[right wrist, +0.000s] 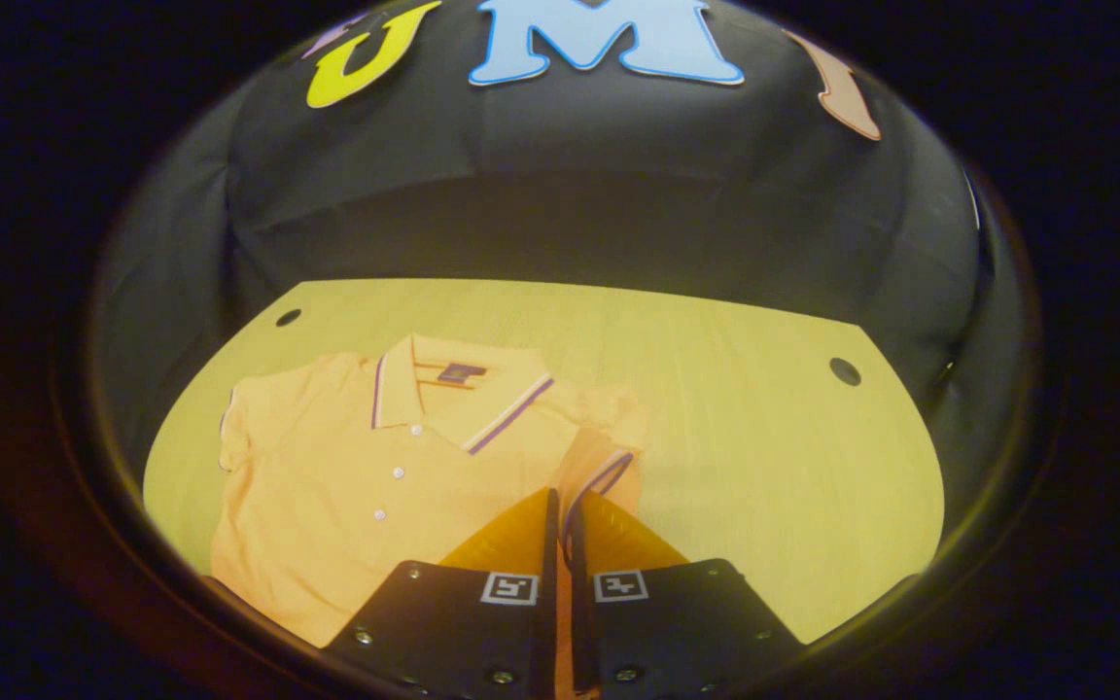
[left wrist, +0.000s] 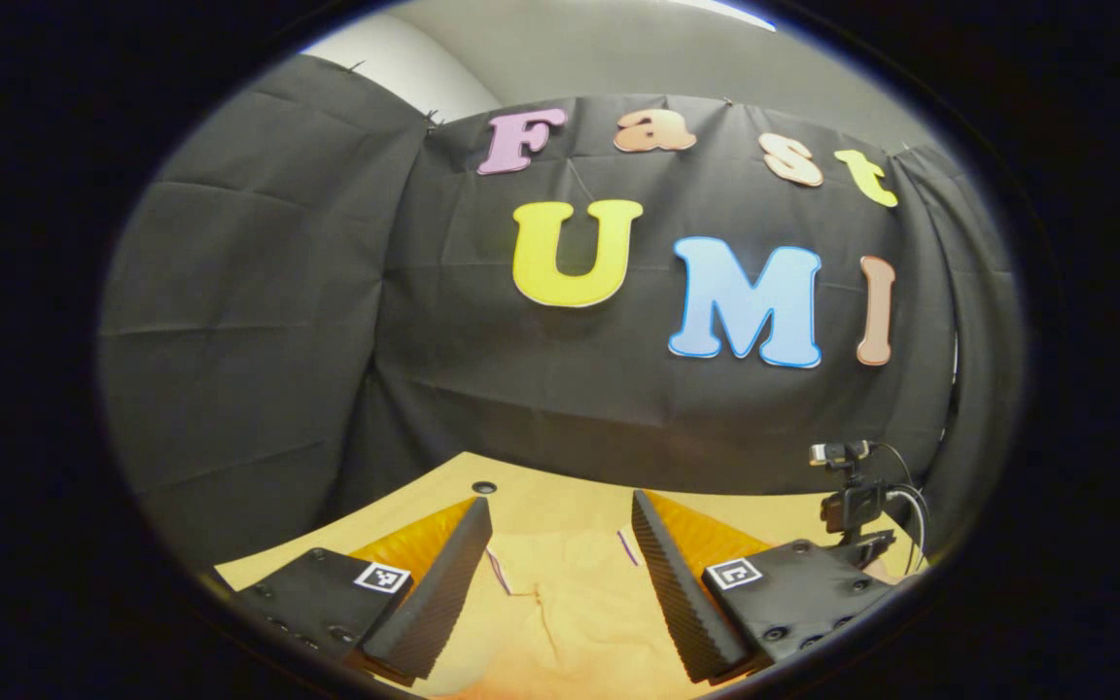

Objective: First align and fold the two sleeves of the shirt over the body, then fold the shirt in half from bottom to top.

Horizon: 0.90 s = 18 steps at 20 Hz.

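Light wooden table, round holes near far corners; black cloth wall behind. Orange polo shirt flat on table's left half, collar toward wall. Right gripper: fingers pinched together on striped cuff of sleeve, lifted over shirt body. Left gripper: fingers spread apart above shirt fabric, holding nothing. Small camera on stand at table edge.
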Available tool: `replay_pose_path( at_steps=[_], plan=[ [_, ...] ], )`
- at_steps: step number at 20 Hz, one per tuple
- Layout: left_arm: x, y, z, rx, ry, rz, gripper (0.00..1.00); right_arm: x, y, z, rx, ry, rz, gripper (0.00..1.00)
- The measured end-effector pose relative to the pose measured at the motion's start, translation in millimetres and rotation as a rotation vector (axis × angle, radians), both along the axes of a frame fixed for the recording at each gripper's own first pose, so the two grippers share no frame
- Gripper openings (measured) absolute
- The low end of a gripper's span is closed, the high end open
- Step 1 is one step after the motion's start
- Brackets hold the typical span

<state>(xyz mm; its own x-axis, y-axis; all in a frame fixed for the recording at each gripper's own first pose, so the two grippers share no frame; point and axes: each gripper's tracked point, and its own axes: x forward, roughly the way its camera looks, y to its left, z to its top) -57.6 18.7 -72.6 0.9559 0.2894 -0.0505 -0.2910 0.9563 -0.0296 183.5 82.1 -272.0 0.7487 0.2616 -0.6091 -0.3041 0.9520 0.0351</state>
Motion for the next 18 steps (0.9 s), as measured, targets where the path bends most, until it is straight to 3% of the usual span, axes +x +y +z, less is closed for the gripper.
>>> replay_pose_path(
  at_steps=[7,8,9,10,12,13,14,18],
  plan=[
    [24,34,-26,-0.017,0.039,-0.026,0.94,-11,14,-17,-0.037,0.053,0.02,0.09],
    [29,39,-29,-0.016,0.044,-0.034,0.94,-12,15,-15,-0.032,0.055,0.015,0.24],
    [34,44,-33,-0.016,0.049,-0.044,0.93,-14,14,-11,-0.028,0.054,0.004,0.3],
    [40,49,-37,-0.017,0.057,-0.052,0.93,-18,14,-6,-0.018,0.055,-0.005,0.43],
    [51,59,-49,-0.026,0.078,-0.069,0.94,-24,15,11,0.015,0.032,-0.025,0.51],
    [58,65,-52,-0.031,0.084,-0.076,0.94,-29,15,19,0.025,0.019,-0.032,0.6],
    [65,70,-58,-0.036,0.094,-0.079,0.94,-32,11,30,0.028,-0.002,-0.046,0.78],
    [99,88,-88,-0.073,0.143,-0.114,0.94,-48,5,75,0.047,-0.094,-0.093,0.93]
  ],
)
